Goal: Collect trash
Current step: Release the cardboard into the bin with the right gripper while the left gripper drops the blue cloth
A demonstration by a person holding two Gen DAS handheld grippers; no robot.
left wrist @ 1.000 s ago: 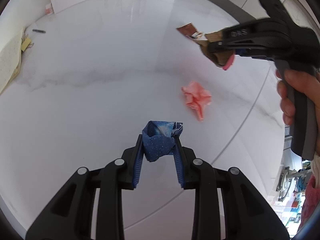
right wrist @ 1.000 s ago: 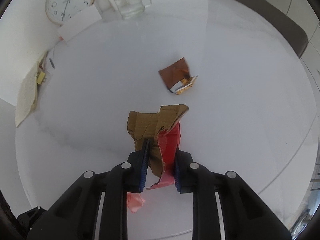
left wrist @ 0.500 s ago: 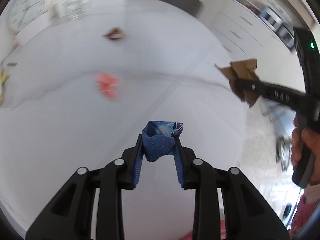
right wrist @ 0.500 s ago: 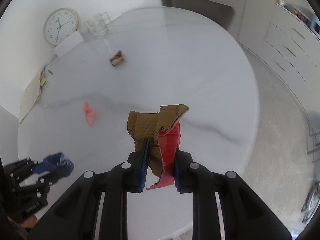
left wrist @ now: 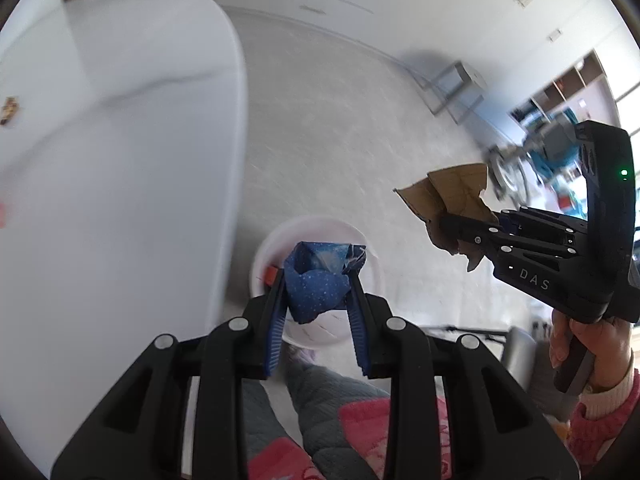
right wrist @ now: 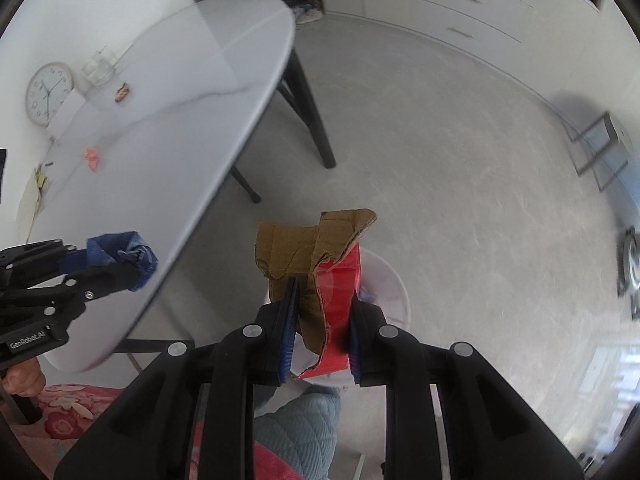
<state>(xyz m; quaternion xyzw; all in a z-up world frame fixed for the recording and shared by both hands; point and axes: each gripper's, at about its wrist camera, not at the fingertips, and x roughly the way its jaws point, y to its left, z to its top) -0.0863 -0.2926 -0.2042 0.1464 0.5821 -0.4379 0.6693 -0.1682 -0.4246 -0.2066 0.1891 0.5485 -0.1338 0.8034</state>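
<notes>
Left wrist view looks steeply down past the table (left wrist: 120, 152) edge to the floor, where a white bin (left wrist: 372, 264) stands just beside the table. The left gripper (left wrist: 318, 292) has its jaws partly closed on a crumpled blue wrapper (left wrist: 316, 284), the blue pads pressing both its sides, and the wrapper hangs directly over the bin's mouth. Something small and red-orange sits at the bin's inner left rim (too hidden to name). Off to the right, the right gripper (left wrist: 448, 224), held in a hand (left wrist: 588, 340) with a pink cuff, pinches a torn piece of brown cardboard (left wrist: 452, 196) over bare floor.

From the right wrist view, the right gripper (right wrist: 322, 320) is nearly closed on that cardboard (right wrist: 296, 248), whose other face is red, with the bin (right wrist: 392, 292) partly visible behind it. Still on the table (right wrist: 168, 128) lie a pink crumpled scrap (right wrist: 93, 157) and a small brown wrapper (right wrist: 122, 92), well apart, near a glass (right wrist: 98, 67) and a clock (right wrist: 47, 94).
</notes>
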